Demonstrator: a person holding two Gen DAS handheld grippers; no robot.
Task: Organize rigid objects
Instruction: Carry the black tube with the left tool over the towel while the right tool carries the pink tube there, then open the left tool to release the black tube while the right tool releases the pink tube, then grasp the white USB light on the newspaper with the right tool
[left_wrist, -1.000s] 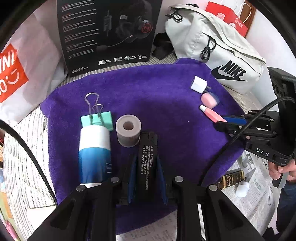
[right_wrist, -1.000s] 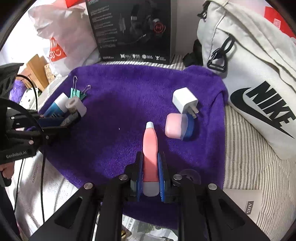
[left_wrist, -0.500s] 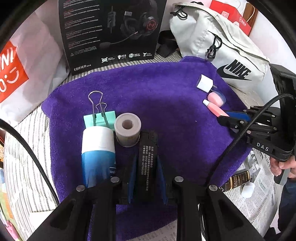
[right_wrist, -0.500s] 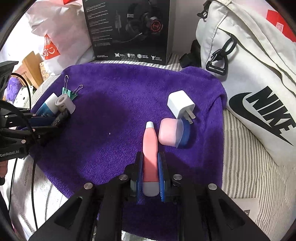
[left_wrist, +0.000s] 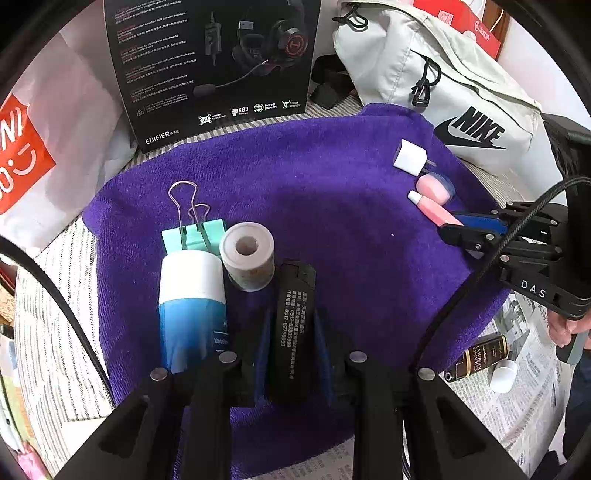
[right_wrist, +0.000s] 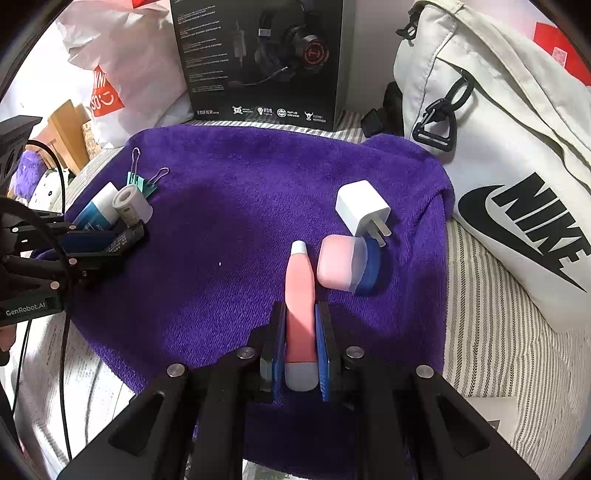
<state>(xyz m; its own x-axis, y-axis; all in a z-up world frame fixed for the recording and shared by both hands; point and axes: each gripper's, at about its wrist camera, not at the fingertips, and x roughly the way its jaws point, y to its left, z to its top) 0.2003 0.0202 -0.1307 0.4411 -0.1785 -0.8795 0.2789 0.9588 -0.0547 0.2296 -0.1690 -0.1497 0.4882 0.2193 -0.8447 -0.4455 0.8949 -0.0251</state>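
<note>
On the purple towel (left_wrist: 314, 192), my left gripper (left_wrist: 291, 325) is shut on a black bar with white print (left_wrist: 293, 314), low over the towel beside a grey tape roll (left_wrist: 247, 254), a blue-and-white tube (left_wrist: 192, 306) and a teal binder clip (left_wrist: 194, 236). My right gripper (right_wrist: 300, 332) is shut on a pink tube (right_wrist: 300, 291), just left of a pink-and-blue case (right_wrist: 345, 267) and a white charger plug (right_wrist: 364, 208). The left gripper (right_wrist: 122, 236) also shows in the right wrist view, the right gripper (left_wrist: 458, 225) in the left wrist view.
A black headset box (left_wrist: 218, 62) stands behind the towel. A grey Nike bag (right_wrist: 509, 155) lies at the back right. A white shopping bag (left_wrist: 44, 140) is at the left. A small brown bottle (left_wrist: 480, 354) lies on newspaper near the towel's front right.
Both grippers have drawn back toward me a little, each keeping its object. The black bar now lies right beside the tape roll, the pink tube close beside the pink case.
</note>
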